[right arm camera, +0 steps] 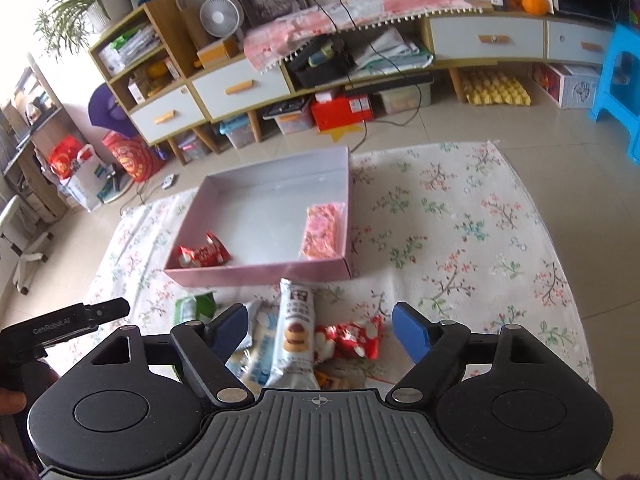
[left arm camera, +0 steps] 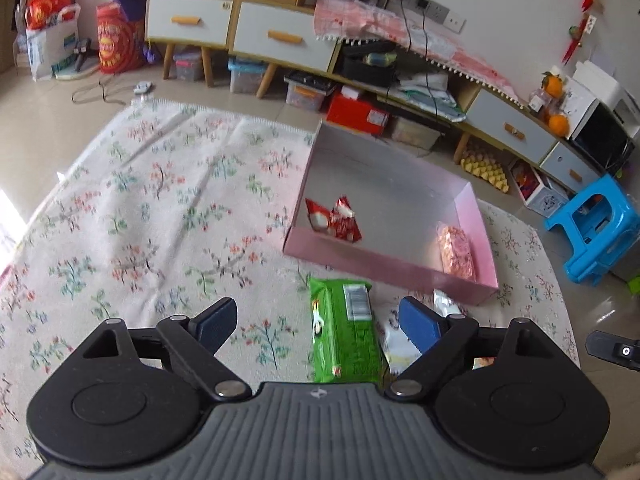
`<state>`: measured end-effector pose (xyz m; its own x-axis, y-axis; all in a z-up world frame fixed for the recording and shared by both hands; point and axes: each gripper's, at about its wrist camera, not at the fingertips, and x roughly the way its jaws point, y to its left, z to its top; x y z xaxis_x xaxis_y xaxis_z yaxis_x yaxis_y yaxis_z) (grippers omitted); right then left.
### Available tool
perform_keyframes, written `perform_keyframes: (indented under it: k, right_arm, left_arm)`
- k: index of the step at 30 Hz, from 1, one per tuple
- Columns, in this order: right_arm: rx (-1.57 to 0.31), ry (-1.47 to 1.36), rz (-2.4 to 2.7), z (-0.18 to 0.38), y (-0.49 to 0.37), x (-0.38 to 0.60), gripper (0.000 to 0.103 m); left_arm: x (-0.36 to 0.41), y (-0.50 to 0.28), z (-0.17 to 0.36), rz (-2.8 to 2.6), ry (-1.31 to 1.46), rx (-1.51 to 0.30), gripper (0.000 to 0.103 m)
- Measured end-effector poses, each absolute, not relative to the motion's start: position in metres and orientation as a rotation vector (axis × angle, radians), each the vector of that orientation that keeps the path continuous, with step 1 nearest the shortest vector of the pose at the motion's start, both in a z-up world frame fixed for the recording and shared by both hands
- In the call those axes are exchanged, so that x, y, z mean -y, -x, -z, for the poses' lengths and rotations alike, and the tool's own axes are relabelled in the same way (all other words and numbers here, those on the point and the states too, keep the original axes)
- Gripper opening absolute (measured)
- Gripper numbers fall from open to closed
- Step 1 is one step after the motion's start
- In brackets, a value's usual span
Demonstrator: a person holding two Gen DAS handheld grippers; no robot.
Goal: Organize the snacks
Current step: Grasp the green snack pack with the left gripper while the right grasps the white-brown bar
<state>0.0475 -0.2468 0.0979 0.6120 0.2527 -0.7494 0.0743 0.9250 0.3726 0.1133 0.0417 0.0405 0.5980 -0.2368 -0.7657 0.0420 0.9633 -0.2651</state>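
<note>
The left gripper (left arm camera: 318, 322) tips downward with its two blue pads far apart and nothing squeezed between them. The right gripper (right arm camera: 318, 330) tips down the same way, its pads also spread wide and holding nothing. A bit of a hand (right arm camera: 12, 402) shows at the right view's left edge.

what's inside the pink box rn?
Inside the pink box: red snack packets in the near-left corner and a pink wrapped bar along the right wall. The rest of the floor is bare. The near wall hides a thin strip of floor behind it.
</note>
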Motion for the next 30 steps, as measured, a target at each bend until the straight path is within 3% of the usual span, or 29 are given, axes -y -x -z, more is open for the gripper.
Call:
perform_keyframes:
  k: [7, 30]
  right_arm:
    - [-1.021, -0.451, -0.092, -0.073, -0.052, 0.253, 0.083]
    - [-1.046, -0.44, -0.149, -0.033, -0.075, 0.215, 0.082]
  left_arm:
    - [-0.043, -0.106, -0.026, 0.176, 0.267, -0.968, 0.087]
    - [0.0, -0.118, 0.014, 0.182, 0.165, -1.05, 0.09]
